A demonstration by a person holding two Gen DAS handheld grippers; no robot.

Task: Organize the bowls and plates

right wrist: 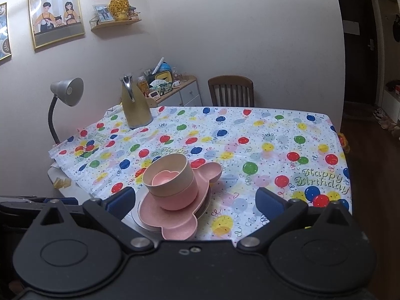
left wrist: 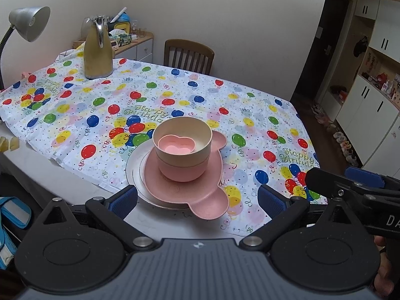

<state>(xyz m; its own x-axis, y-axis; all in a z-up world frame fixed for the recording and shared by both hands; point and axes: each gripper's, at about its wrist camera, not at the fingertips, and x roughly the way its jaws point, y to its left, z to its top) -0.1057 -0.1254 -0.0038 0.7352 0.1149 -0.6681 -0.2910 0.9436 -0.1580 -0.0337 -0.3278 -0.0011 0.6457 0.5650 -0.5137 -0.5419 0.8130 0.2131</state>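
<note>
One stack stands at the table's near edge. A white plate [left wrist: 133, 172] lies at the bottom, a pink mouse-shaped plate [left wrist: 172, 192] on it, then a pink bowl [left wrist: 182, 172], a cream bowl [left wrist: 182, 131] and a small pink heart-shaped dish [left wrist: 176, 146] inside. The stack also shows in the right wrist view [right wrist: 172, 182]. My left gripper [left wrist: 197, 200] is open and empty, just short of the stack. My right gripper [right wrist: 195, 201] is open and empty, with the stack between its fingers' line of sight; it also shows at the right of the left wrist view [left wrist: 350, 187].
A balloon-print tablecloth [left wrist: 225, 105] covers the table. A gold thermos jug [left wrist: 97, 50] stands at the far left, a grey desk lamp [left wrist: 27, 22] beside it. A wooden chair [left wrist: 188, 56] is at the far side. Cabinets [left wrist: 370, 100] stand to the right.
</note>
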